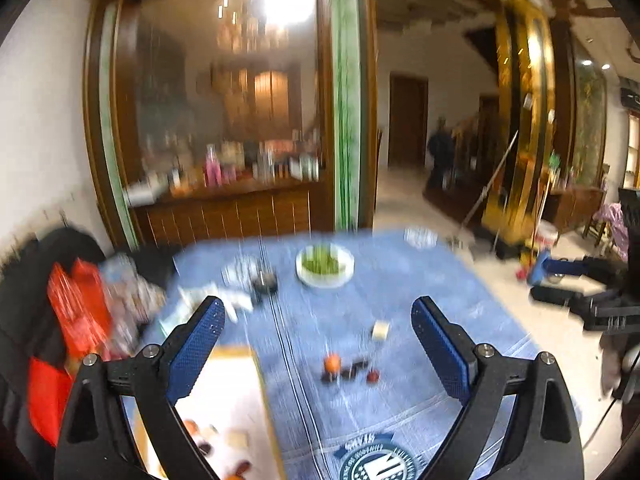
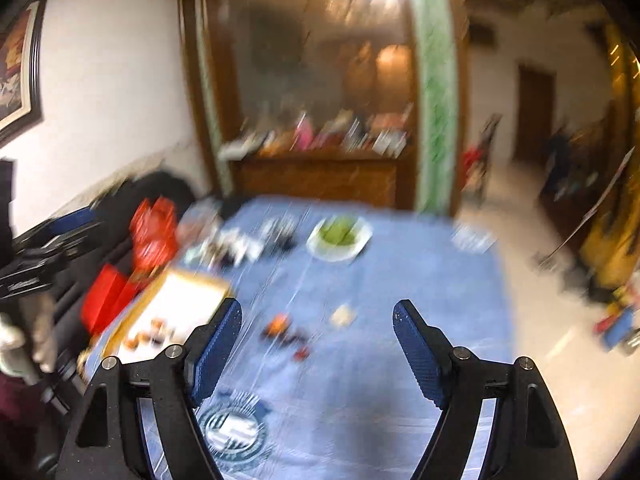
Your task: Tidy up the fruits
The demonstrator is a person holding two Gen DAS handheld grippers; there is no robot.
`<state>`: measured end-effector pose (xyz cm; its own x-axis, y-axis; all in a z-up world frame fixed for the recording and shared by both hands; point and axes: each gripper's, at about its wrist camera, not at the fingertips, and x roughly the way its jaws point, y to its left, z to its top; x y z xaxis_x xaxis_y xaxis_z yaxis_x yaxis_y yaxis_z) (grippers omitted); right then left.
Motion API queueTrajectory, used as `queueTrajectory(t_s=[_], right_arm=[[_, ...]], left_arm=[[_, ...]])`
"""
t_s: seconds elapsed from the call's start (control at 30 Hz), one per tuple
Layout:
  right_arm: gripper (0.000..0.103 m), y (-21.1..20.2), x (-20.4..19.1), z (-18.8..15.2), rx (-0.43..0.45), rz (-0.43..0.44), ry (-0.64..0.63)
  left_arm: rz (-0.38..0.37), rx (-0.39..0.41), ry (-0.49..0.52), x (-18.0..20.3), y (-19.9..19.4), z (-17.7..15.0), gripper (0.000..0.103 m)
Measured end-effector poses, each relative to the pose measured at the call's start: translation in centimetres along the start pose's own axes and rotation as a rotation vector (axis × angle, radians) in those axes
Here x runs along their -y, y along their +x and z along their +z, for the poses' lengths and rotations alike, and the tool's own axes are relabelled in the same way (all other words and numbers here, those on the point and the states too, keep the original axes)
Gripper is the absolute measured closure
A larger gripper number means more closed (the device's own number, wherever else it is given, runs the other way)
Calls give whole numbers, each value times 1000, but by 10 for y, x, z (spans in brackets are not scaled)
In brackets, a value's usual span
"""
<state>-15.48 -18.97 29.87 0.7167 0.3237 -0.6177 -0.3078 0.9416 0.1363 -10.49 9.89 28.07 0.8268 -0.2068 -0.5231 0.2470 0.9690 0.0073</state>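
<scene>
On the blue-clothed bench (image 1: 400, 280), green pieces are held in a white bowl (image 1: 325, 266), small fruits on a tray (image 1: 236, 392); both grippers' jaws are spread, empty.

Both my views smear with motion blur, the right worse; a ceiling light (image 1: 289, 2) glares overhead, and fisheye edges bend dark.

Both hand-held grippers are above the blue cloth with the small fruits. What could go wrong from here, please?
1. Both views are motion-blurred; aiming now at the small orange fruit could miss.
2. The dark pieces lie close beside it, so the open left hand-held gripper might catch or scatter them.
3. The tray sits near the cloth's left edge; a careless nudge by the open right hand-held gripper may shift it.
</scene>
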Motion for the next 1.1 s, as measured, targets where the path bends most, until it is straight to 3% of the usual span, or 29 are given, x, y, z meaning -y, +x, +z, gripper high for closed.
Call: queueTrajectory(t_s=[0.07, 0.13, 0.2, 0.27, 0.37, 0.47, 0.77, 1.0, 1.1], right_arm=[[25, 59, 1, -30, -86, 34, 13], [40, 113, 4, -56, -175, 80, 52], [48, 172, 5, -81, -259, 97, 92], [49, 208, 3, -98, -294, 93, 97], [49, 245, 2, -102, -296, 84, 87], [49, 263, 3, -102, -287, 76, 67], [49, 277, 3, -109, -281, 96, 41], [49, 278, 0, -109, -270, 93, 21], [62, 278, 0, -109, -268, 82, 15]], left_arm=[[22, -81, -22, -8, 54, -31, 9], [10, -182, -43, -20, 106, -61, 17], [-20, -282, -65, -26, 144, -85, 70], [-50, -393, -97, -27, 182, -102, 80], [-15, -432, -61, -24, 213, -116, 80], [-36, -441, -30, -18, 232, -118, 79], [-97, -494, 87, 14, 277, -129, 69], [-54, -466, 146, 16, 280, -128, 54], [-63, -478, 144, 15, 278, -129, 54]])
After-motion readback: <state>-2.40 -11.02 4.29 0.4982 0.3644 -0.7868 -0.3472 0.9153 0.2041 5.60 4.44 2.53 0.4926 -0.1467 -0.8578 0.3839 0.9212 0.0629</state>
